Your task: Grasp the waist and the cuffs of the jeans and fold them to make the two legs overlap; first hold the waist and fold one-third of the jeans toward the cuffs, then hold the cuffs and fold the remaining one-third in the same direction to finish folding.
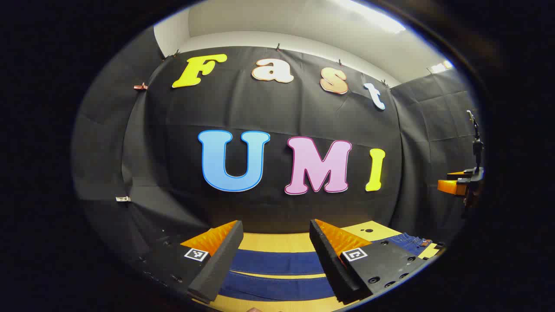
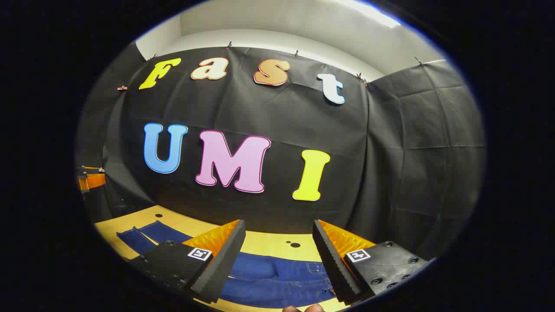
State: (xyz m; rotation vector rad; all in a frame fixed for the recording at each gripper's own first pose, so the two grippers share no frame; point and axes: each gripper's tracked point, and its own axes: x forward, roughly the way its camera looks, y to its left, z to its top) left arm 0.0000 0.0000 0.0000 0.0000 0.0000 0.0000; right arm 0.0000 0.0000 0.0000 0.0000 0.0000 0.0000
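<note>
Jeans (image 2: pixel 277 277) flat on table (image 2: pixel 269 242), both grippers' fingers (image 1: pixel 217 264) apart above.

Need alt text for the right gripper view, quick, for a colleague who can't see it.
The right gripper hangs open above blue jeans lying flat on a yellow table, nothing between its fingers. The left gripper is visible at the far left edge.

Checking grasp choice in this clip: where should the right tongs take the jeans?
At the waist edge of the jeans, flat on the table beneath the open right tongs: come straight down and pinch the waistband.
</note>
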